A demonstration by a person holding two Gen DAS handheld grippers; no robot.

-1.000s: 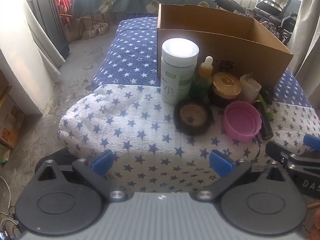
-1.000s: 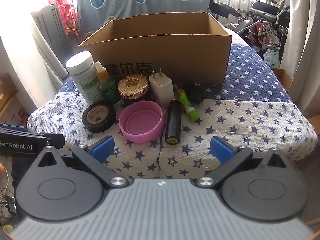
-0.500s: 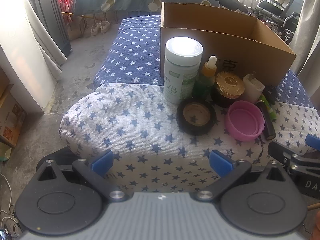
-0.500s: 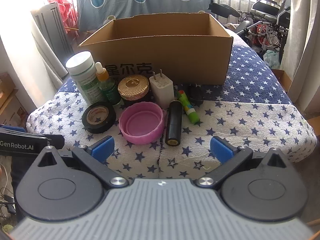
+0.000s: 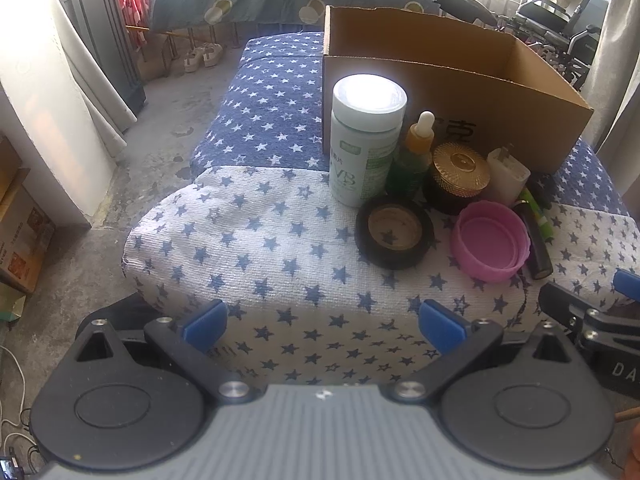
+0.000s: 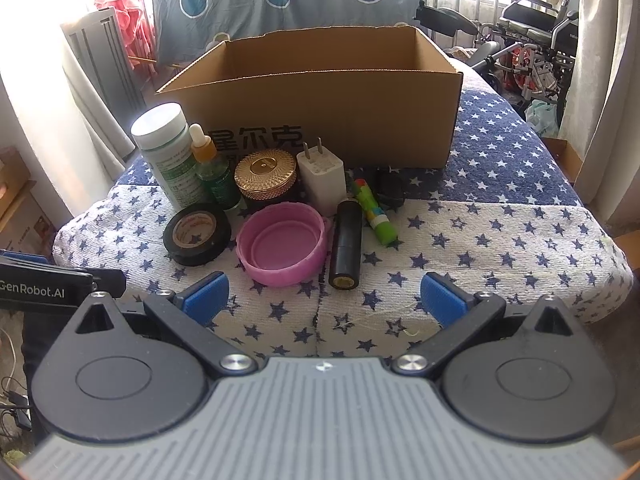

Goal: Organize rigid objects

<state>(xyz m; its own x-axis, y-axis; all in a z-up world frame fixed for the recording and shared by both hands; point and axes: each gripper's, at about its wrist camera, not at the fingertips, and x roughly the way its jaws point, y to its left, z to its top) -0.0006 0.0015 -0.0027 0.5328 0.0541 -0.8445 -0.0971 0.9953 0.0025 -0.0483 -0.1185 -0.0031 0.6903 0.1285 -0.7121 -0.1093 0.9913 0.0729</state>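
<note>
Right wrist view is showing the cardboard box (image 6: 320, 92) sitting empty as far as its visible interior goes — nothing appears packed yet. The white bottle (image 6: 168, 152), dropper bottle (image 6: 212, 172), gold-lidded jar (image 6: 266, 176), charger (image 6: 322, 176), tape roll (image 6: 197, 233), pink lid (image 6: 282, 243), black cylinder (image 6: 347, 249) and green stick (image 6: 374, 212) are all waiting on the starred cloth (image 6: 500, 232) just before it. Both the right gripper (image 6: 322, 302) and left gripper (image 5: 322, 322) are hovering wide apart, carrying nothing — judging by this, the whole sorting is remaining.
</note>
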